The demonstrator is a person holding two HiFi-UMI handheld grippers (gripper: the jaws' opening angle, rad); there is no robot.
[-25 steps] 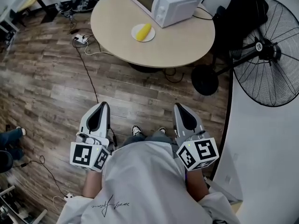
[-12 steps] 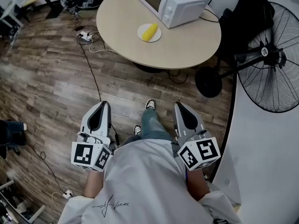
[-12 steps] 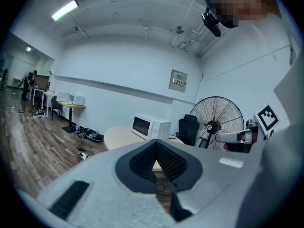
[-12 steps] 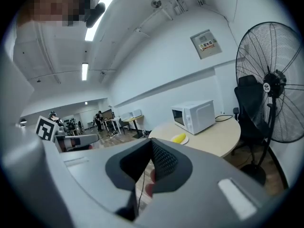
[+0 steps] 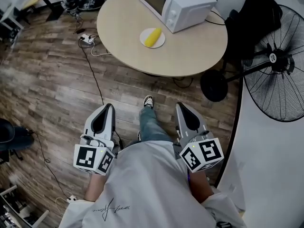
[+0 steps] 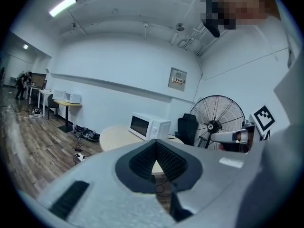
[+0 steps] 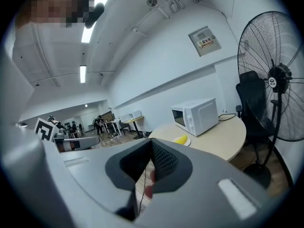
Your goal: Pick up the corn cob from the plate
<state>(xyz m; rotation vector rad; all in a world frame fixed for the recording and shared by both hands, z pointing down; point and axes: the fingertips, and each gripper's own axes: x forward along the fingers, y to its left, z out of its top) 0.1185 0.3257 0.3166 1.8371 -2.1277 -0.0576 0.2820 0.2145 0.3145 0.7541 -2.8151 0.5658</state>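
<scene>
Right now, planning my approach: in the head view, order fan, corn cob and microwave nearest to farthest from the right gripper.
1. Fan, standing on the floor right of the right gripper.
2. Corn cob, on its plate mid-table.
3. Microwave, behind the cob at the table's far side.

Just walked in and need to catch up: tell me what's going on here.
A person stands facing the round table, holding the left gripper and right gripper low at the waist, both shut and empty. The corn cob lies untouched on its plate beside the microwave, some way ahead of both grippers.
</scene>
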